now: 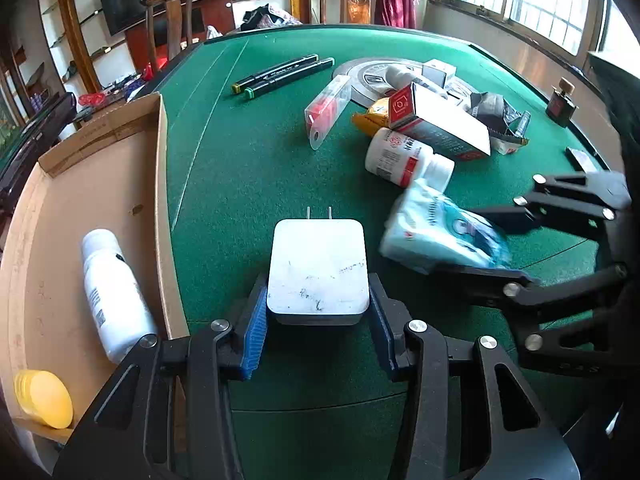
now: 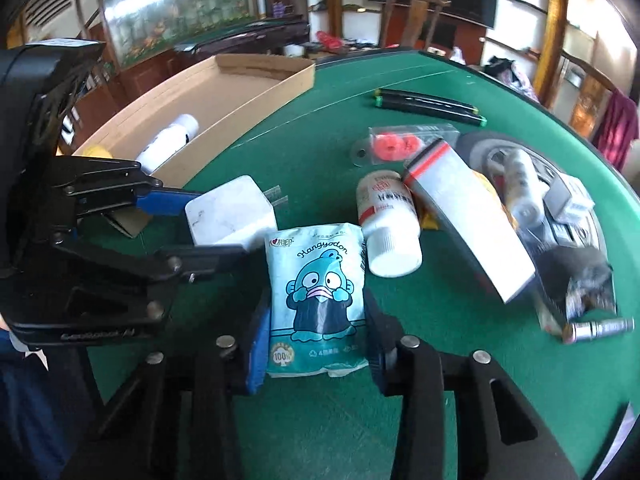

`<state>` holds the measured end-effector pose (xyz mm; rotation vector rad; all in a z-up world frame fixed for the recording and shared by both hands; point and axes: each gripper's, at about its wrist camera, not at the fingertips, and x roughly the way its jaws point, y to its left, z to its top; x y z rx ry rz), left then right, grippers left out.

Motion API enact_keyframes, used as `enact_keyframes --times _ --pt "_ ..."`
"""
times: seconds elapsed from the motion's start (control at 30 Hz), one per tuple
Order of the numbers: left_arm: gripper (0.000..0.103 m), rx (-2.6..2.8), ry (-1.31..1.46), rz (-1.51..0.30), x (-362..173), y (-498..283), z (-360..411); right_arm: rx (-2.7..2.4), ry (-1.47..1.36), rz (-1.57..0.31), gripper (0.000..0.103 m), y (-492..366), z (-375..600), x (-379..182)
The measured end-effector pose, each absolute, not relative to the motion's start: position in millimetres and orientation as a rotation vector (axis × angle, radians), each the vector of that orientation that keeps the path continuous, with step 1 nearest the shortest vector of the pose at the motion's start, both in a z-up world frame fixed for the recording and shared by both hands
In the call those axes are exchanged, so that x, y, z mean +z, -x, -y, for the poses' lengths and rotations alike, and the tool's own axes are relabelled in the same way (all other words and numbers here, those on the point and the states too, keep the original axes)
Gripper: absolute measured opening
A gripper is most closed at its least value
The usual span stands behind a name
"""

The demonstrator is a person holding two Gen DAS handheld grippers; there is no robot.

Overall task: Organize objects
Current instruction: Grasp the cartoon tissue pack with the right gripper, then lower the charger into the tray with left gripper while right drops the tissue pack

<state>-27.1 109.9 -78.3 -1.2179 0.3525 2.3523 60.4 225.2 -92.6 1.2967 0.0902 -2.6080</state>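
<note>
**Two Items Are Held at the Same Time Above the Green Table**

Two grips are seen at this moment, one in each hand. The white charger (image 1: 318,270) is clamped by the left gripper (image 1: 318,320) between its blue pads, which press on both side faces; the two metal prongs point to the far side, so the flat body is held level and cannot turn. The tissue pack (image 2: 318,300) is enclosed by the right gripper (image 2: 316,344), whose jaws are closed to about the width of the pack. The pads seem to touch its soft sides, and the pack looks slightly squeezed, so a light hold is judged.

The cardboard box (image 1: 162,184) is placed at the left, beside the left gripper. A white bottle (image 1: 116,292) and some yellow discs (image 1: 44,398) are already laid inside it, so it is probably used as the collecting place. The charger is held just near its right wall, perhaps for a short way to it.

More objects are left in a pile at the far right: a pill bottle (image 2: 388,224), a grey carton (image 2: 468,224) and two markers (image 1: 280,76).
</note>
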Motion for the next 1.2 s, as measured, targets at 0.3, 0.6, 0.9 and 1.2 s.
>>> enact_keyframes --times 0.3,0.6,0.9,1.2 --pt "0.045 2.36 1.201 -0.31 -70 22 -108 -2.687 -1.195 0.055 0.037 -75 -242 -79" --pt "0.045 2.361 1.157 -0.255 -57 16 -100 -2.698 -1.171 0.152 0.037 -81 -247 -72" --pt "0.045 2.374 1.117 -0.2 -46 13 -88 -2.7 -1.156 0.196 0.037 -83 -240 -68" --pt "0.045 2.442 1.049 -0.134 -18 12 -58 -2.701 -1.129 0.195 0.037 -76 -223 -53"
